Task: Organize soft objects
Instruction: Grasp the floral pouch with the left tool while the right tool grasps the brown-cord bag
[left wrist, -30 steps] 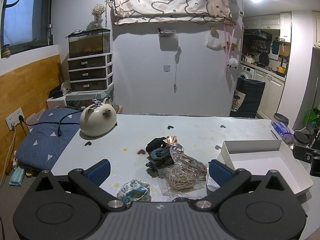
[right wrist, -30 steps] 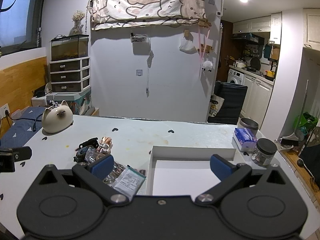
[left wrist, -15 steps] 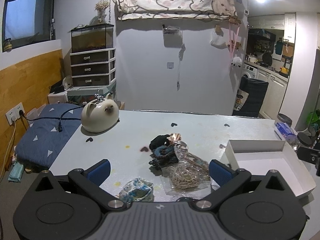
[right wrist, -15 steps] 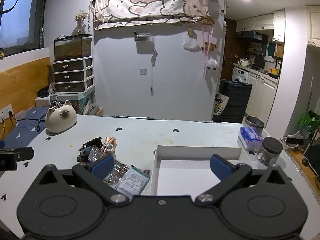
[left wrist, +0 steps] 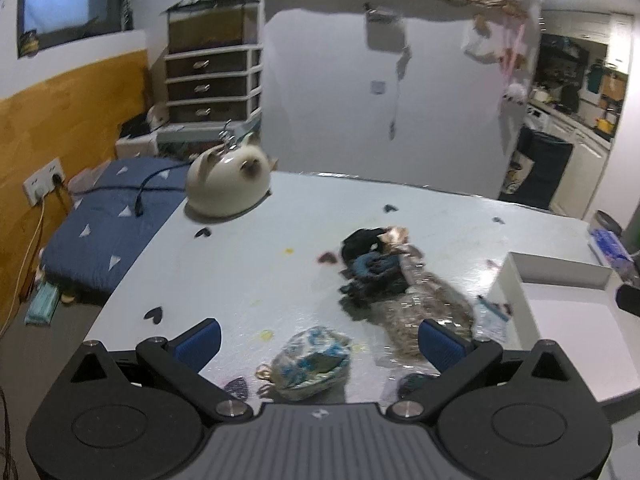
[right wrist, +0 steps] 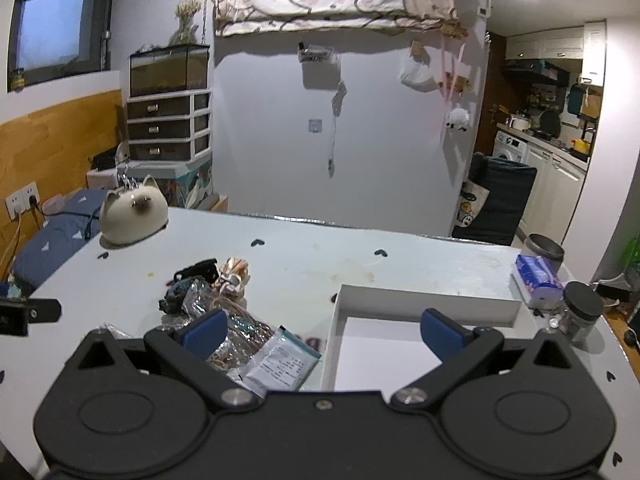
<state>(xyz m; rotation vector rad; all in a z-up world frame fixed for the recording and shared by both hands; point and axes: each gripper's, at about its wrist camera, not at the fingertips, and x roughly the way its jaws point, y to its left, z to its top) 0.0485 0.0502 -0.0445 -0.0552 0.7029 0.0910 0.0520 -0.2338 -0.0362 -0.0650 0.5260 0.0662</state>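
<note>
Between spread fingertips, a crumpled blue-patterned pouch.

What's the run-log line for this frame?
left gripper: open, over blue-patterned bundle | right gripper: open, empty | white tray: empty | soft pile: on table

Both wrist views overlook table

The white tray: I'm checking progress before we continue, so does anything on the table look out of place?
Yes. The white tray holds nothing, while the soft things lie loose beside it: a blue patterned pouch, dark scrunchies, a clear bag of bands and a flat packet. Both tools are open and hold nothing.
</note>
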